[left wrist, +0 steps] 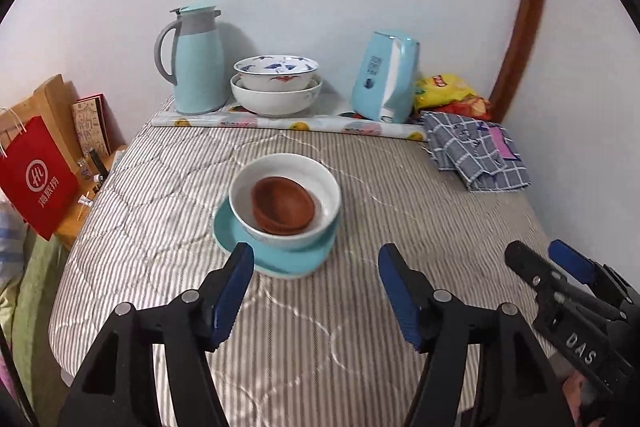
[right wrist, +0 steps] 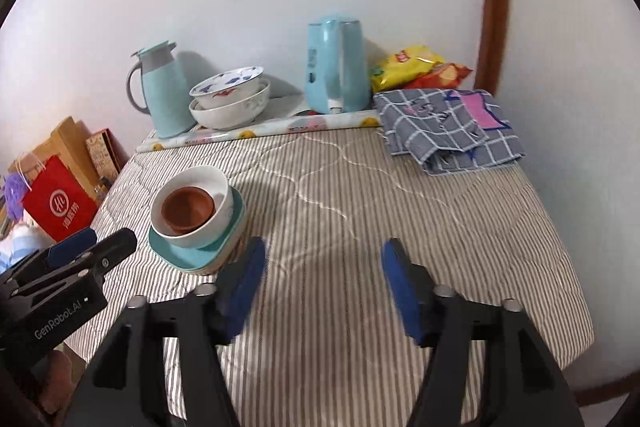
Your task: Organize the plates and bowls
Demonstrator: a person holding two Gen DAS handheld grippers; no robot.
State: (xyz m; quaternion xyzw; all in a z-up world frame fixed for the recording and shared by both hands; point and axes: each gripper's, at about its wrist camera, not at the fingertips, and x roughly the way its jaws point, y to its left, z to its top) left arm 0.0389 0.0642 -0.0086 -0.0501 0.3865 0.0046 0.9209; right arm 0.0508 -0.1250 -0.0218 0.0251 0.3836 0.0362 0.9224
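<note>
On the striped quilt stands a stack: a teal plate (left wrist: 280, 261) (right wrist: 180, 255), a white bowl (left wrist: 330, 187) (right wrist: 222, 201) on it, and brown bowls (left wrist: 284, 205) (right wrist: 186, 211) nested inside. My left gripper (left wrist: 316, 255) hangs open just in front of this stack, with nothing between its blue pads. My right gripper (right wrist: 324, 249) is open over bare quilt to the right of the stack, also empty. Each gripper shows in the other's view: the right one (left wrist: 538, 253), the left one (right wrist: 108, 237). At the back, a blue-patterned bowl (left wrist: 276, 67) (right wrist: 228, 83) sits in a larger white bowl (left wrist: 276, 101) (right wrist: 232, 113).
Along the wall stand a teal thermos jug (left wrist: 198, 67), a teal kettle (left wrist: 386, 75) and snack bags (left wrist: 448, 93), behind a rolled patterned sheet (left wrist: 288, 125). A folded checked cloth (left wrist: 476, 151) lies at the back right. A red paper bag (left wrist: 36, 179) and boxes stand off the left edge.
</note>
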